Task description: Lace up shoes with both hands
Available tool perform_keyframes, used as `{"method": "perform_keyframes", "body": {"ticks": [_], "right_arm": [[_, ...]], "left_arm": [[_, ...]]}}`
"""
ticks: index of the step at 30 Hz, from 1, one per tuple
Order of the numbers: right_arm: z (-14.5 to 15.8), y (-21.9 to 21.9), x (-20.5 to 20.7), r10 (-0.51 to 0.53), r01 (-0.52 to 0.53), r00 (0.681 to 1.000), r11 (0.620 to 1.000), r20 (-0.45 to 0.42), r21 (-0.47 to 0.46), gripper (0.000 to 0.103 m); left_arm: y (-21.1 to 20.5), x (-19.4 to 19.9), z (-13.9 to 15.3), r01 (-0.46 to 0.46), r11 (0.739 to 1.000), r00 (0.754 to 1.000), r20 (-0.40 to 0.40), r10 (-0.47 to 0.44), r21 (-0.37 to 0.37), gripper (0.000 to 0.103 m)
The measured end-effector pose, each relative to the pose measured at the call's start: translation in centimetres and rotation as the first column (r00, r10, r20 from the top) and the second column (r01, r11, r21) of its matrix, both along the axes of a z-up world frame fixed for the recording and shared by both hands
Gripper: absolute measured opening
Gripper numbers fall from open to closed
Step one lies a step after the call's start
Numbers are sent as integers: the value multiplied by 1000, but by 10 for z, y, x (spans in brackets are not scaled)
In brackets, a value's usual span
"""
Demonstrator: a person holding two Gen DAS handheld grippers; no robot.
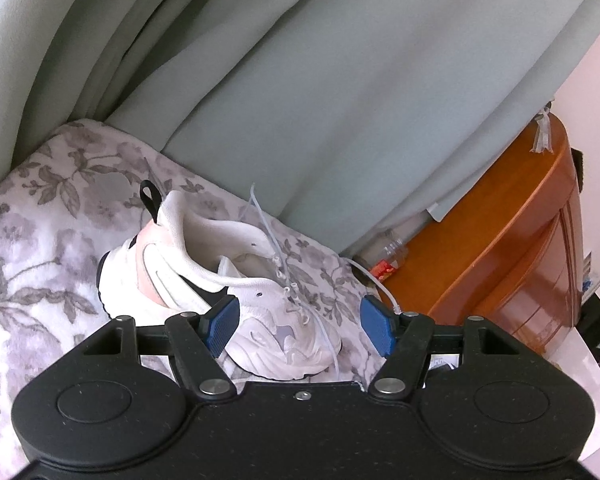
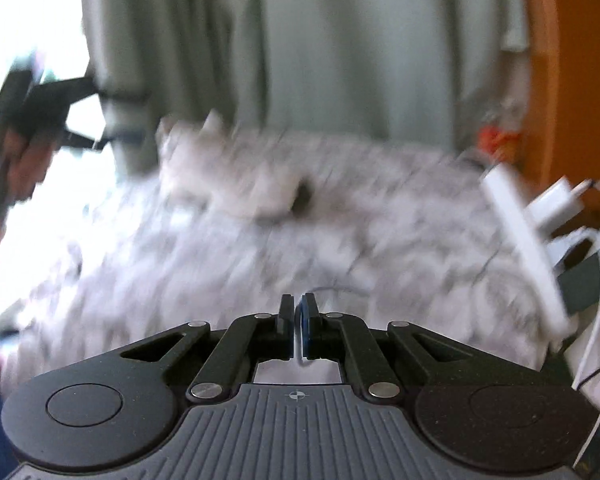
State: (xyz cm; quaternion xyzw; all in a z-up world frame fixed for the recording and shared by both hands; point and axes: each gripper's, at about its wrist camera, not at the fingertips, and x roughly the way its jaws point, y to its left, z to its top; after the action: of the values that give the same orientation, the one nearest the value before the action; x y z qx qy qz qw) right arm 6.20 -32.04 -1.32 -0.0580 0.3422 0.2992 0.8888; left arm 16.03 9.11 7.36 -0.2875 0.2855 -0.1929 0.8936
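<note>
White mesh sneaker [image 1: 228, 292] lies at twelve o'clock between my spread left gripper [image 1: 300, 326], toe nearest; my right gripper [image 2: 299, 322], well apart, pinches something thin and white, maybe lace.

The left gripper [image 1: 300, 326] has its blue pads [image 1: 222, 328] wide apart, holding nothing. A white shoe [image 1: 220, 292] lies between them on a flowery blanket [image 1: 40, 248]. Its laces [image 1: 288, 276] hang loose. Green curtains [image 1: 340, 100] hang behind.
</note>
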Motion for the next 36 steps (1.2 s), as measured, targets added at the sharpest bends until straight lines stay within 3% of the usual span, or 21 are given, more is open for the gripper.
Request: {"method": "perform_keyframes", "body": {"ticks": [3,5,7,12,19,27,29,33,36], "right_arm": [[-3,1,-4,5,-6,1000,999,-15,-42,5],[7,-1,-4,-16,17,1000,999,23,-32,14],[16,0,-1,-26,28,998,999,64,-32,41],[32,10,17,-31,39,989,998,142,-50,41],[14,76,62,114,-98,988,984,107,-146,35],[-7,104,103,137,-125,990,961,33,-248,21],[-10,103,107,133,-125,991,961,14,-246,19],[-8,103,101,143,-139,990,969,5,-203,3],[-4,105,92,157,-154,988,975,10,-158,2]], "left_arm": [[2,0,-2,-4,1000,1000,-4,4,-3,65],[3,0,-4,-5,1000,1000,-8,5,-3,65],[5,0,-5,-8,1000,1000,-11,8,-5,65],[7,1,-10,-12,1000,1000,-19,12,-14,65],[13,2,-13,-12,1000,1000,-24,12,-26,65],[22,4,-20,-24,999,999,-34,23,-41,65],[24,5,-21,-26,999,999,-36,25,-44,65],[25,5,-22,-26,998,999,-36,24,-50,65],[25,4,-22,-20,998,999,-32,19,-51,65]]}}
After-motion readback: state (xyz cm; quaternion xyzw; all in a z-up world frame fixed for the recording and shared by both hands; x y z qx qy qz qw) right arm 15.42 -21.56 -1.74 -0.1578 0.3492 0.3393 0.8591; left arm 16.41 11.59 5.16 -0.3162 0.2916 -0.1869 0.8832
